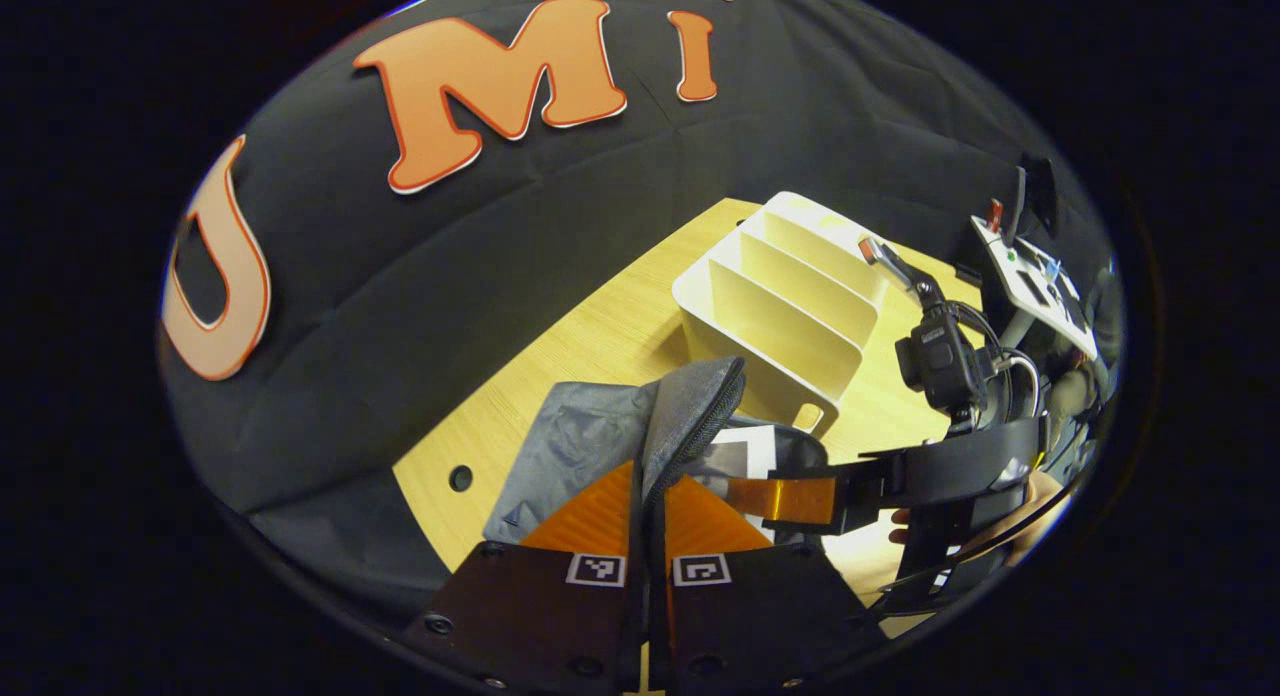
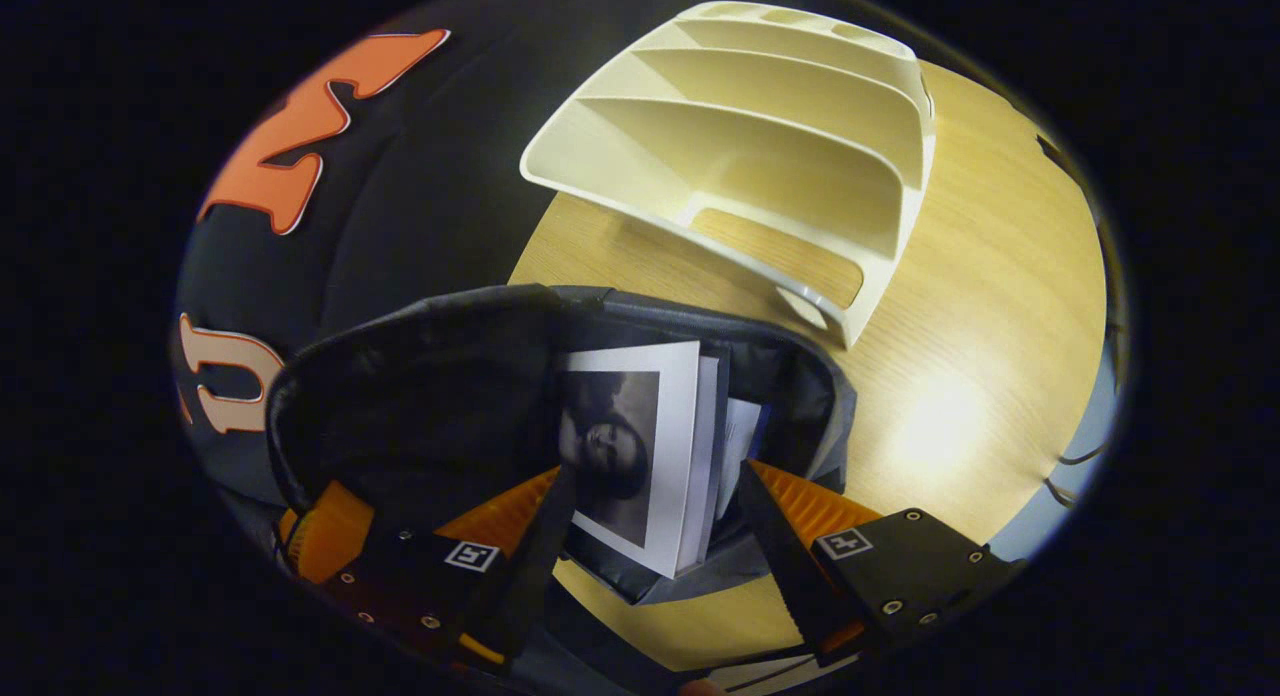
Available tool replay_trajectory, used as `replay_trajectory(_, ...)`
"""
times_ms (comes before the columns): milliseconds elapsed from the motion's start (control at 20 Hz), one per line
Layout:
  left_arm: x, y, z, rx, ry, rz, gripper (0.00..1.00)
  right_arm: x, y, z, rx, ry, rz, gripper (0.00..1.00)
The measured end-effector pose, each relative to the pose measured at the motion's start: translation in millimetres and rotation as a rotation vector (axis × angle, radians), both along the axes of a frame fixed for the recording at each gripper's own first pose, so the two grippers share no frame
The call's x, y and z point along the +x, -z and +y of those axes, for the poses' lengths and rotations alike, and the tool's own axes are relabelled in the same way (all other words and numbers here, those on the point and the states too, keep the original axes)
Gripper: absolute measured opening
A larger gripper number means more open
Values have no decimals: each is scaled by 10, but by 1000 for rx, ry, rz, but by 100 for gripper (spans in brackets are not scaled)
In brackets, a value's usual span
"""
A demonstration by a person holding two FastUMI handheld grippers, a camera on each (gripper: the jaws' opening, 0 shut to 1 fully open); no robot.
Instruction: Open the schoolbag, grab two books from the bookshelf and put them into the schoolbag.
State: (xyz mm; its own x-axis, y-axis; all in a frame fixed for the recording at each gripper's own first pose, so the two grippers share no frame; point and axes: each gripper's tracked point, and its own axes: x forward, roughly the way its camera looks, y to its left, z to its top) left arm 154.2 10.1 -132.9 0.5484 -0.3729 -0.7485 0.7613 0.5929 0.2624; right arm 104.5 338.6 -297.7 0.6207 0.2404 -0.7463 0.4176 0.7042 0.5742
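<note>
A: What does the left gripper view show?
B: The left gripper [image 1: 648,516] is clamped on the grey flap of the schoolbag [image 1: 690,411], holding it up. The white bookshelf [image 1: 780,311] stands behind it on the worktop [image 1: 590,341], and the right gripper [image 1: 800,501] reaches in at the bag's mouth.
A: And the right gripper view?
B: The right gripper [image 2: 650,516] has its fingers apart, astride two books [image 2: 650,446] standing inside the open schoolbag [image 2: 420,376]. The bookshelf [image 2: 760,126] sits just beyond, its slots bare.
</note>
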Motion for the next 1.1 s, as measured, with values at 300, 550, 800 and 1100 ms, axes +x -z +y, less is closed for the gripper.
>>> replay_trajectory(300, -302, 258, -37, -96, -118, 104, 39, -127, -204, -386, -104, -87, -9, 98)
replay_trajectory(550, -580, 511, -109, -146, -271, 157, 88, -213, -327, -687, -214, -211, -13, 99)
replay_trajectory(800, -749, 488, -205, -192, -411, 84, 100, -204, -750, -984, -359, -346, -123, 99)
replay_trajectory(1100, -742, -418, -338, -340, -473, -246, 100, 7, -1802, -1147, -563, -392, -480, 99)
